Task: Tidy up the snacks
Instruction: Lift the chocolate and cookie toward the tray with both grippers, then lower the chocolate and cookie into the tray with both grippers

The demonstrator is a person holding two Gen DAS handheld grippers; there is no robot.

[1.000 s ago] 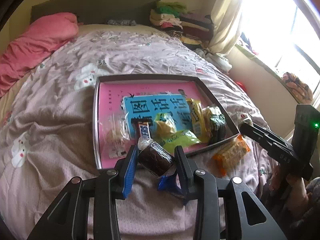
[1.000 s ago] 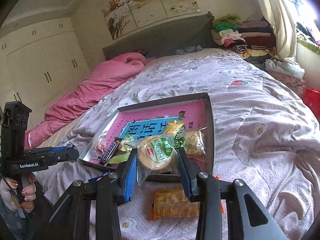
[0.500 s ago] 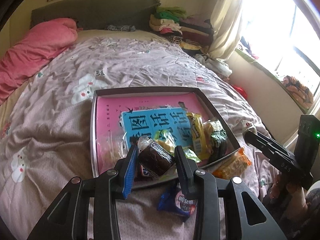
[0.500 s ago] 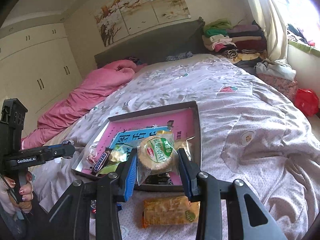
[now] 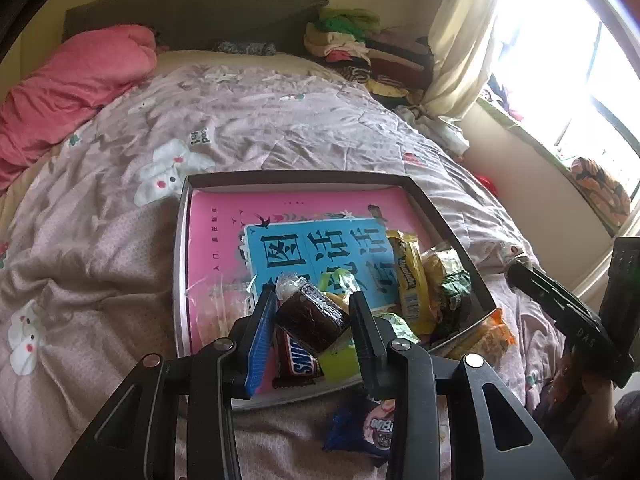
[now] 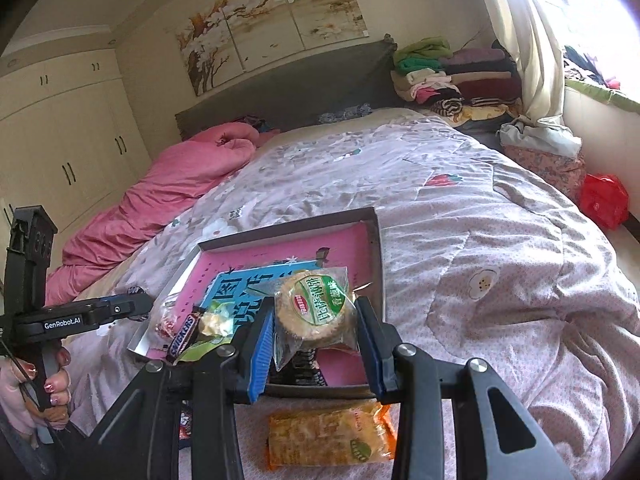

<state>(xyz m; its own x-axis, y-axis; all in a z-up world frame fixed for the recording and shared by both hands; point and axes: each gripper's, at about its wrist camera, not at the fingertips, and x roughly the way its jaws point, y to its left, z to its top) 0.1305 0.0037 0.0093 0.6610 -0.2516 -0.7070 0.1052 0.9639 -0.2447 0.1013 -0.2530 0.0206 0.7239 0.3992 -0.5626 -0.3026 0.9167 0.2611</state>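
A shallow tray lies on the bed near its foot edge, lined with a pink sheet bearing a blue panel. Along the tray's right side lie a yellow bar and a green packet; at its near edge sit a Snickers bar and a lime wrapper. Outside the tray, on the quilt at the foot edge, lie an orange packet and a blue packet. A pink duvet is bunched at the bed's far left corner, and folded clothes are stacked by the headboard, next to a curtain. The left hand-held gripper is narrowed around a dark brown wrapped cake, pinching it over the tray's near edge, above the Snickers bar. The right hand-held gripper is pinching a round biscuit pack with a green label, held over the tray's near right corner. A hand grips the left tool's handle.
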